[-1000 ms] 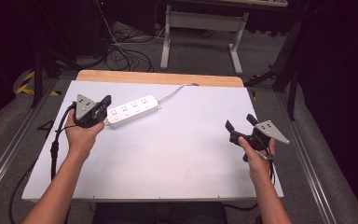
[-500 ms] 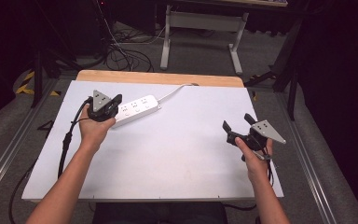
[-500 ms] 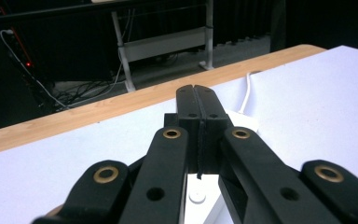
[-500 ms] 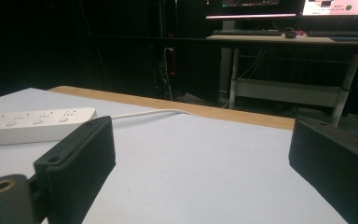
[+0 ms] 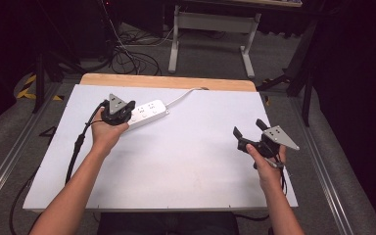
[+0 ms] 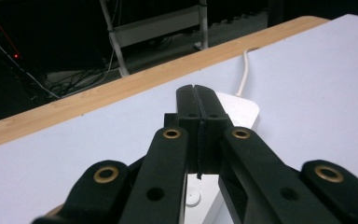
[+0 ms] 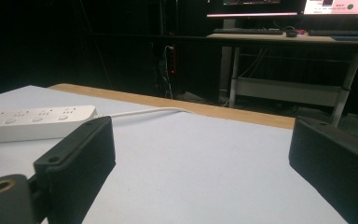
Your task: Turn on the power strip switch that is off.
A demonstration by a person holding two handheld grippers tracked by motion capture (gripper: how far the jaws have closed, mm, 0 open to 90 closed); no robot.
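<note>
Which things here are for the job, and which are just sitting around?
For the job: white power strip, its white cord, left gripper shut right over it, right gripper open.

Just around: metal stand, floor cables, keyboard.

We are holding our right gripper (image 7: 205, 158) wide-jawed above the white table (image 7: 205, 154), facing the white power strip (image 7: 32, 122).
</note>
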